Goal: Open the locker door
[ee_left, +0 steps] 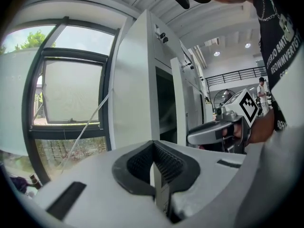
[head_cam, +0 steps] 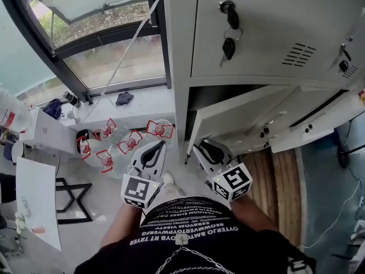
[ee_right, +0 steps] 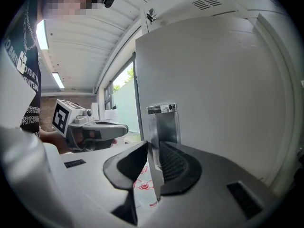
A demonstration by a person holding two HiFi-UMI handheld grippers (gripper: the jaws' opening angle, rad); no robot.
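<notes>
The white locker [head_cam: 182,67] has a shut upper door with keys [head_cam: 228,45] hanging from its lock. Below it the lower door [head_cam: 239,116] stands swung partway out, with a dark compartment [ee_left: 166,108] behind it. My right gripper [head_cam: 197,148] is at this door's free edge. In the right gripper view the door [ee_right: 213,89] fills the right side. Its thin edge, just below the metal latch plate [ee_right: 162,122], runs between the pads of my right gripper [ee_right: 153,148], which press on it. My left gripper [head_cam: 161,144] hangs beside it to the left, shut and holding nothing [ee_left: 153,146].
A pack of water bottles [head_cam: 122,141] with red labels lies on the floor under the window [head_cam: 97,44]. A white table [head_cam: 37,204] and a black stand [head_cam: 74,198] are at the left. More locker doors [head_cam: 319,124] stand ajar to the right.
</notes>
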